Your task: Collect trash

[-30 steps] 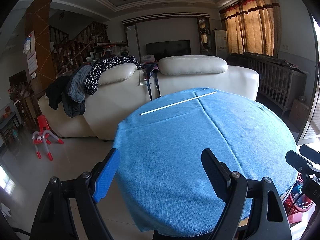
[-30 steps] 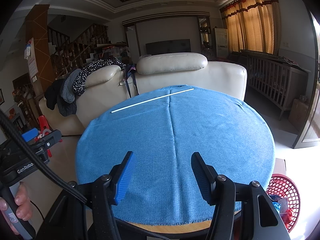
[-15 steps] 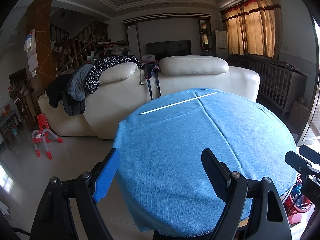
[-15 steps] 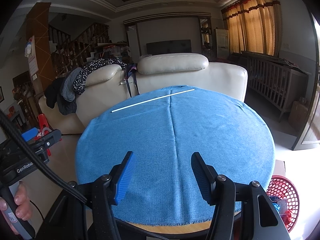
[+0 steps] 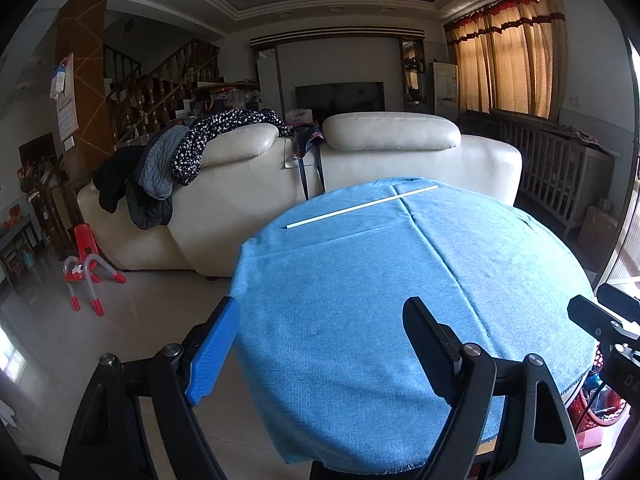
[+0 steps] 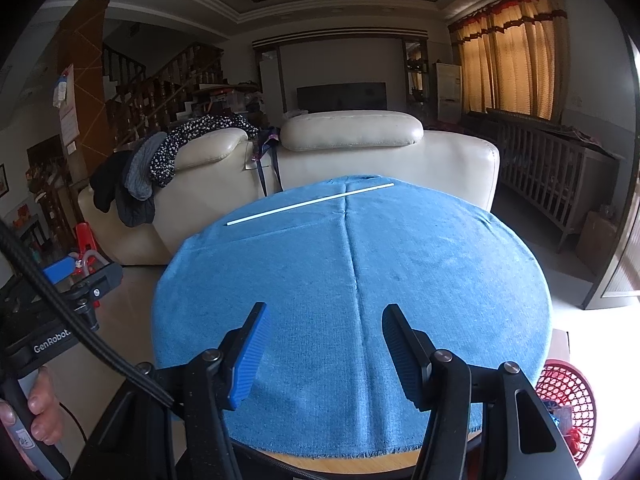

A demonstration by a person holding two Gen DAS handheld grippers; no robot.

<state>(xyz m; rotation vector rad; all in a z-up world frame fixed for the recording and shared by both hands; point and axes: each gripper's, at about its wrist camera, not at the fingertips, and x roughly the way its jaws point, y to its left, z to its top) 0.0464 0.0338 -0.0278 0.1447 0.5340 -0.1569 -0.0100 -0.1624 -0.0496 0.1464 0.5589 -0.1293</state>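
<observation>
Your left gripper [image 5: 320,344] hangs wide open and empty over the near edge of the table [image 5: 360,300]. Your right gripper [image 6: 324,344] stands narrower, its jaws still apart, holding and touching nothing. One white stick [image 6: 310,204] lies across the far side of the blue cloth [image 6: 420,280], well apart from both. One red basket [image 6: 568,400] sits on the floor just beside the table.
</observation>
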